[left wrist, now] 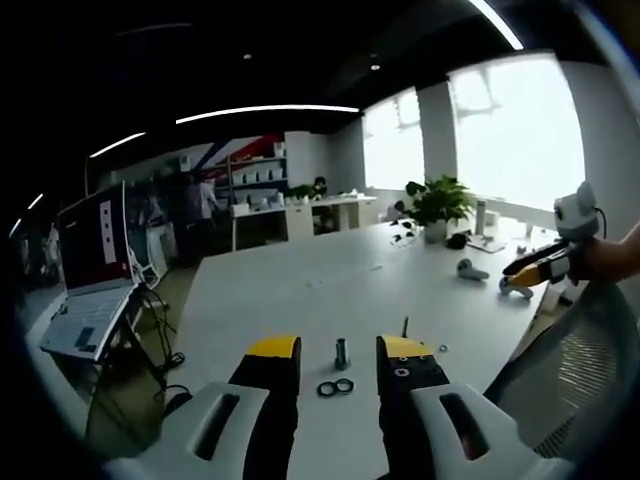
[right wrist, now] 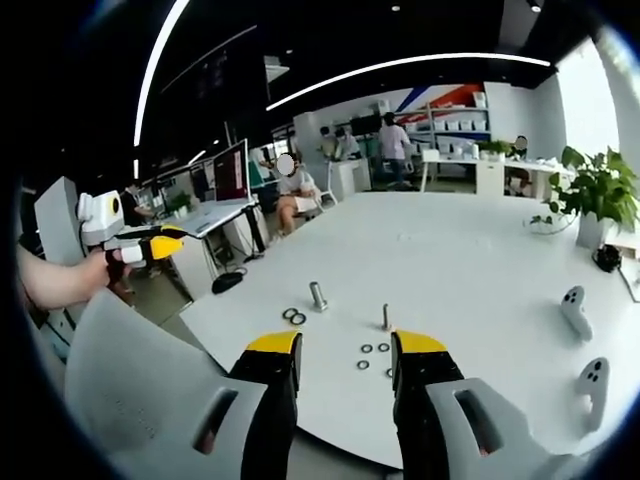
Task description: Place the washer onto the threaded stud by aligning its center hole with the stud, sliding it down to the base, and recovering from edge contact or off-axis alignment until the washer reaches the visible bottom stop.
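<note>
We're at the start, as far as we can judge: nothing picked up, nothing on the stud yet.

Left tool [left wrist: 340, 362], bottom centre of the left gripper view, has its jaws spread w/ nothing between them, hovering above the tabletop [left wrist: 330, 270]. Just past the jaw tips sit two dark washers [left wrist: 336, 387] side by side, touching or nearly so, and right behind them a short upright metal post [left wrist: 342, 353]. A thinner stud [left wrist: 405, 326] stands just above the right jaw tip.

Right tool [right wrist: 345, 350], bottom centre of the right gripper view, is likewise spread and empty. Here the thin stud [right wrist: 386, 317] stands centre frame between the jaw tips, w/ a few small washers [right wrist: 368, 355] loose on the tabletop [right wrist: 470, 260] in front of it. The thicker post [right wrist: 318, 296] and the two larger washers [right wrist: 294, 316] lie to its left.

Can't tell which stud/washer pair is meant; threads too small to read.

Left to do: grab a washer, line up its hole, slide it down to the base.
</note>
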Demonstrator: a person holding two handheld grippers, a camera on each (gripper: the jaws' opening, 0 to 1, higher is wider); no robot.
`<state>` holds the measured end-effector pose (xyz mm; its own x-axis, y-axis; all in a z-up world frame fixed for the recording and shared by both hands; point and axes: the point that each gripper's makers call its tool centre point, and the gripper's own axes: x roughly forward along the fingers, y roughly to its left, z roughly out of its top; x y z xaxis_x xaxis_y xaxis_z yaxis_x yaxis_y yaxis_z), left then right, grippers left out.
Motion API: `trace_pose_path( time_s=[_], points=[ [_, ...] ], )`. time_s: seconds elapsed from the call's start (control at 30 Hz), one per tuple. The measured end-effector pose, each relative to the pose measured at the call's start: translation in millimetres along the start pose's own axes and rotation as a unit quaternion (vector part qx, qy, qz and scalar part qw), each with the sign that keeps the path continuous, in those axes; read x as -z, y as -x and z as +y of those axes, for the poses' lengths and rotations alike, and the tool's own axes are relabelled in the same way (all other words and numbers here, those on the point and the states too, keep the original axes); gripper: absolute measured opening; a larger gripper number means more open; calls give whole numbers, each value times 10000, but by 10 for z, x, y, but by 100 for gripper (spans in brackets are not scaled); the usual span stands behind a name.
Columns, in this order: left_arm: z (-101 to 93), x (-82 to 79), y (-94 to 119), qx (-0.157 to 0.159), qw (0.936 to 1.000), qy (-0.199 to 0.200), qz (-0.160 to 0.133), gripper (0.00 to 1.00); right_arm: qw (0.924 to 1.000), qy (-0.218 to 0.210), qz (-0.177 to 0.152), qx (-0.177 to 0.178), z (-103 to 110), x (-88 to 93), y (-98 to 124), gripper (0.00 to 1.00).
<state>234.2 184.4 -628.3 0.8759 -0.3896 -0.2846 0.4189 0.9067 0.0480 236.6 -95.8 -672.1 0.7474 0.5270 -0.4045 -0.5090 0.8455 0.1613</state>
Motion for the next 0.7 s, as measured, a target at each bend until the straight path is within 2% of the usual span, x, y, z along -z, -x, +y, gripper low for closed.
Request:
trace_pose_path(
  time_s=[0.7],
  points=[
    [-12,38,-8,-66,9997,-167,150,27,10000,-36,-44,-80,28,-16,4,39]
  ],
)
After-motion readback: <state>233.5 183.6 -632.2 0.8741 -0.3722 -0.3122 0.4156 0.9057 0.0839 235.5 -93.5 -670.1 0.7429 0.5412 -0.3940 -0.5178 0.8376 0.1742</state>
